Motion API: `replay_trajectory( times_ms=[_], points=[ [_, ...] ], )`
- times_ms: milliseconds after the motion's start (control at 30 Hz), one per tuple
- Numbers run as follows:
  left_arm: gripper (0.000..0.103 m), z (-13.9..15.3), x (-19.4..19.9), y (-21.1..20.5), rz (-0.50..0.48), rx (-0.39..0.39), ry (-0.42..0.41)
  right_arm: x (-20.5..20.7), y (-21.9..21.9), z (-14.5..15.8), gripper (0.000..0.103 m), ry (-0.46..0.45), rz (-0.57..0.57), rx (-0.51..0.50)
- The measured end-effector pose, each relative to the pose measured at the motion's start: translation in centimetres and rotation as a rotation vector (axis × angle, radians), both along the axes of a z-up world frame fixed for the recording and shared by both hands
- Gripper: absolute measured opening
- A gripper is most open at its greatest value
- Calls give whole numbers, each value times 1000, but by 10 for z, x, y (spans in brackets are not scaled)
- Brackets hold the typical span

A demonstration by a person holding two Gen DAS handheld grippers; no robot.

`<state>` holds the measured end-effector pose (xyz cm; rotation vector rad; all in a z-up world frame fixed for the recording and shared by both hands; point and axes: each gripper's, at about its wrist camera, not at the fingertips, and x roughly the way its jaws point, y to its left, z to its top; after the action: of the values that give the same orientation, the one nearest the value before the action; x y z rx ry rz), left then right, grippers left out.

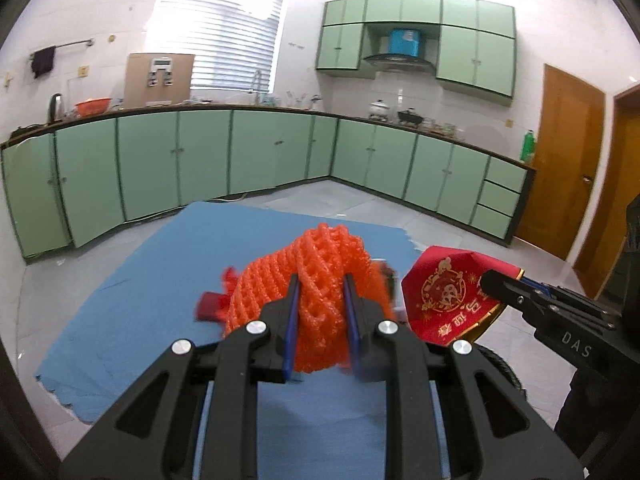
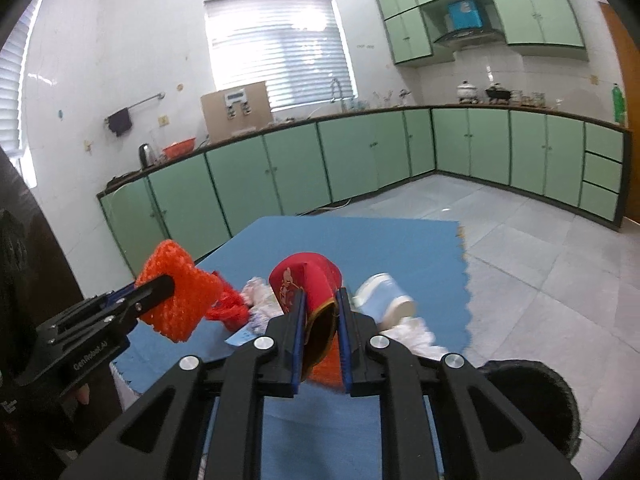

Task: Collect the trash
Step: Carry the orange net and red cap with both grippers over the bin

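Observation:
My left gripper [image 1: 321,286] is shut on an orange foam net sleeve [image 1: 316,276], held above the blue table cloth [image 1: 160,288]. The same net sleeve [image 2: 176,292] hangs at the left of the right wrist view, in the left gripper [image 2: 166,286]. My right gripper [image 2: 322,300] is shut on a red paper cup with gold print [image 2: 308,280], squeezed flat between the pads. That cup [image 1: 448,292] and the right gripper [image 1: 490,280] appear at the right of the left wrist view. Both items are lifted off the table.
More litter lies on the blue cloth [image 2: 360,240]: a light blue and white cup on its side [image 2: 384,296], crumpled white paper [image 2: 412,332], red scraps [image 2: 228,308]. A black bin [image 2: 532,396] stands at the lower right by the table edge. Green cabinets [image 2: 360,160] line the far walls.

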<state>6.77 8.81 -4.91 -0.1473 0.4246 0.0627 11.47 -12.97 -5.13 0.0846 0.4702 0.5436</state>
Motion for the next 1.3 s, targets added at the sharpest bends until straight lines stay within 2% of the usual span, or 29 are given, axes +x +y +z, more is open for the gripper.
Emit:
replay_trajectory(
  times_ms=[333, 767, 1033, 1300],
  points=[
    [19, -2, 21, -75, -177, -16, -11, -7, -75, 0, 15, 4, -177, -23],
    [19, -40, 63, -179, -437, -69, 50, -9, -171, -32, 15, 84, -413, -64],
    [19, -67, 91, -223, -520, -76, 97, 4, -205, -56, 15, 138, -486, -79],
    [20, -93, 123, -252, -552, -65, 163, 24, -232, -85, 15, 196, -511, -78]
  ],
)
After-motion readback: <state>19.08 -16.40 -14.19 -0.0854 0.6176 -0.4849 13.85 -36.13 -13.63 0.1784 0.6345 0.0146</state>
